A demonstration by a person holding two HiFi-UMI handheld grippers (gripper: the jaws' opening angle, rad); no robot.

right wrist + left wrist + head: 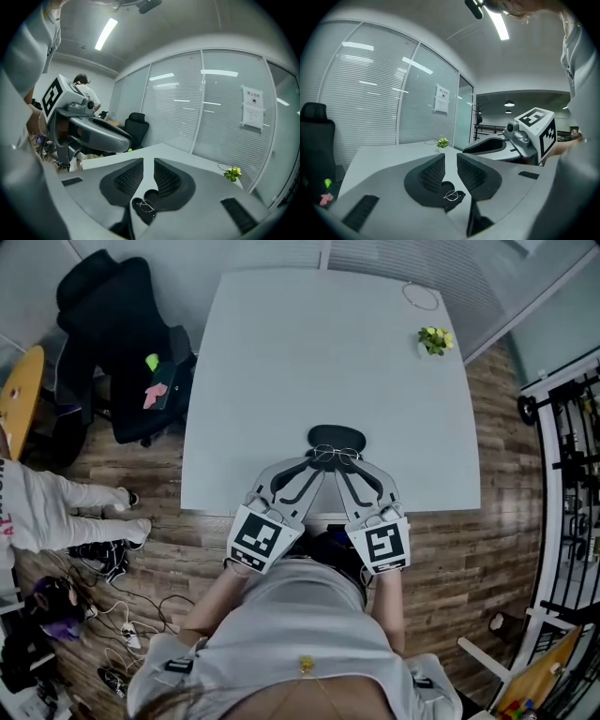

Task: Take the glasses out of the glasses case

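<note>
Nearest in the head view is the person's white shirt along the bottom edge. Just above it are the two marker cubes, and from there both grippers reach up the frame and converge. The left gripper (315, 465) and the right gripper (347, 467) meet in a narrow V at the near edge of the pale grey table (281, 352). I read both as released: in each gripper view the ribbed jaws stand a narrow gap apart with nothing between them. The thin wire-rimmed glasses (335, 456) lie just beyond the tips, in the mouth of that V. They rest on the near side of the black oval glasses case (336, 437), though I can't tell if they still sit in it. In both gripper views they show low and centre, below the jaw gap. The glasses' long axis runs left to right across the frame, as does the case's, so it lies across my line of approach. The lenses sit side by side; I can't make out the folded arms. Neither gripper is clearly nearer, the right perhaps by a shade.
</note>
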